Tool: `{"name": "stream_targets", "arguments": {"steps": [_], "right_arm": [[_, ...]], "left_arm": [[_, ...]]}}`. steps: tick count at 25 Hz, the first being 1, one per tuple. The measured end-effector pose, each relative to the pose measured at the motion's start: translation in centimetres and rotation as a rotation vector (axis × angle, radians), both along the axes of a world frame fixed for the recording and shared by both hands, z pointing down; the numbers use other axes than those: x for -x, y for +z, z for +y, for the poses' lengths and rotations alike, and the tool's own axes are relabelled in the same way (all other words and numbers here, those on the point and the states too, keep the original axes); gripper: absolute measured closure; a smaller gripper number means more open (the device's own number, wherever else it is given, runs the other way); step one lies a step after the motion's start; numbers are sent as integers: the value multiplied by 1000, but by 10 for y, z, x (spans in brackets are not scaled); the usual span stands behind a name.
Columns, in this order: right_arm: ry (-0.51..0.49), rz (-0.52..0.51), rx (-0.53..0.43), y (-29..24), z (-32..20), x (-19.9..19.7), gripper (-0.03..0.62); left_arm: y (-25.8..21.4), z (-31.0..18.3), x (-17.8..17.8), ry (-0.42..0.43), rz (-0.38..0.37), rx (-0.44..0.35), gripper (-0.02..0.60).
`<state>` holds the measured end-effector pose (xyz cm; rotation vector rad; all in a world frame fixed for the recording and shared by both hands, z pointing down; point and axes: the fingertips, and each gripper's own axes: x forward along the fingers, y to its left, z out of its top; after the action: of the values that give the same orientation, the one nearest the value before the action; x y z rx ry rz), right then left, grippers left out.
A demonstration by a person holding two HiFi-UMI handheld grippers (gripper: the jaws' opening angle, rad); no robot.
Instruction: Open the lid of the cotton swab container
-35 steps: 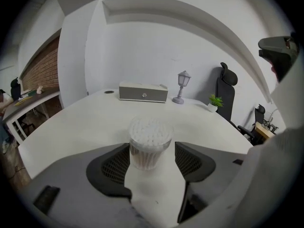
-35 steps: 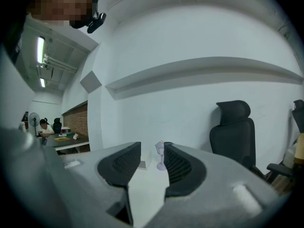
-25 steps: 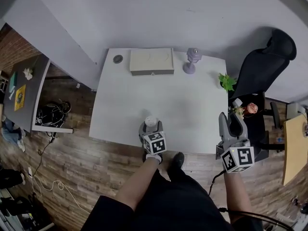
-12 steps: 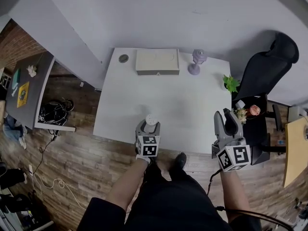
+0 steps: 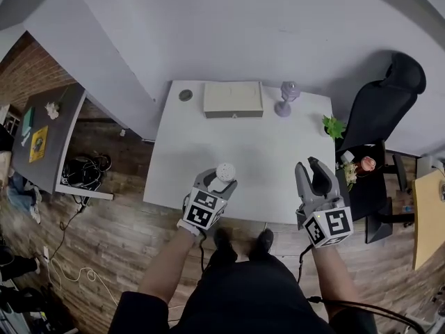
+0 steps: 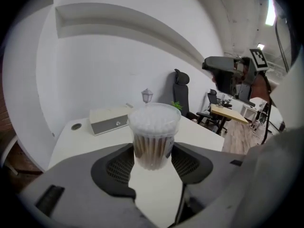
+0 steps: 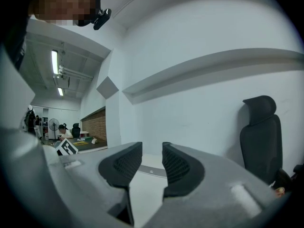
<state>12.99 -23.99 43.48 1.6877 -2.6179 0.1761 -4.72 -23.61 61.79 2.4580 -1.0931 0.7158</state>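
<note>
The cotton swab container (image 5: 225, 171), a clear round tub with a white lid and packed with swabs, stands near the front edge of the white table (image 5: 264, 152). My left gripper (image 5: 220, 181) is shut on it. In the left gripper view both pads press the lower sides of the container (image 6: 153, 137), and the left gripper (image 6: 152, 156) holds it upright with the lid on. My right gripper (image 5: 313, 176) hovers at the table's front right, jaws narrowly apart. Nothing lies between the jaws of the right gripper (image 7: 152, 163), which points at the wall.
A flat beige box (image 5: 233, 99), a small dark disc (image 5: 185, 95) and a purple stemmed ornament (image 5: 287, 99) stand along the table's far edge. A small green plant (image 5: 333, 126) sits at the right edge. A black office chair (image 5: 389, 96) stands beyond it.
The right gripper has come leftwards, closer to the table's front right corner. The left gripper has turned a little with the container still in it.
</note>
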Motion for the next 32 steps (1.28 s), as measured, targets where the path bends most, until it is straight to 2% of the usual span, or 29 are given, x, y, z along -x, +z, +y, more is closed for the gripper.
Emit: {"name": "stream_targets", "arguments": {"steps": [3,11,14,18,22,32], "right_arm": [[-85,4,-19,-13,2,23,461],[-470,70,-47,-49,18,101,453],[-630,90,-29,-56,32,126,427],[-795,144,25,-50,49,145,338],[-849,197,67,-39,54,154,298],[-903,310,108,-13,58,161,287]], "left_arm": [[-31,8,-3,82,-12,-7,339],[-107,29,-19,299,-28,-42,339],[-125,34,-23,343,-33,-76,339],[-137,36,-29,382,-55,-120,339],[-135,40,-31,404,-78,-125,339],[-127,50,-41,475,-99,-112,339]]}}
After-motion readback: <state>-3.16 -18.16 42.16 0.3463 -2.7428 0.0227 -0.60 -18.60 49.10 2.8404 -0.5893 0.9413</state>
